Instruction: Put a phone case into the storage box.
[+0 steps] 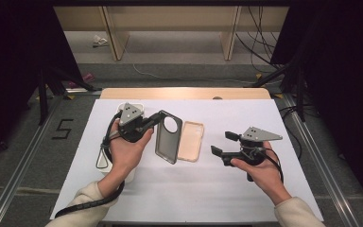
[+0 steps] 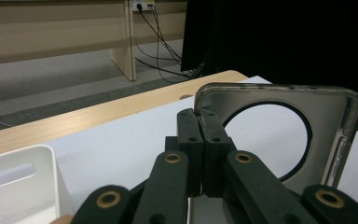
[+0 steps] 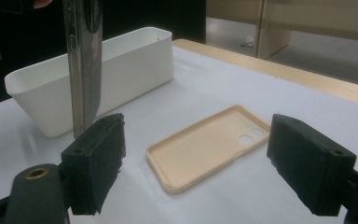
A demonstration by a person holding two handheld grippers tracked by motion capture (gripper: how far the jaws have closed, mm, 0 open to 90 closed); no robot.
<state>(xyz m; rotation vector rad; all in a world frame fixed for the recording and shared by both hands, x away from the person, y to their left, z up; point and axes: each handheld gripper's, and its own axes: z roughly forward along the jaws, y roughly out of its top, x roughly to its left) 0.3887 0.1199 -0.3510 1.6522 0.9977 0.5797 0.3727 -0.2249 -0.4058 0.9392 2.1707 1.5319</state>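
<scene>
Dark phone case lifted in the left hand-held gripper [image 1: 157,118], beige case flat on the desk [image 1: 246,189].

The left jaws were clamped on the dark case's [image 1: 168,137] top corner (it hung tilted above the white sheet). The beige case [image 1: 191,141] lay at its three o'clock, touching; the right hand-held gripper [image 1: 223,143], jaws apart, hovered at the beige case's three o'clock. A white bin [image 3: 121,65] sat at nine.
</scene>
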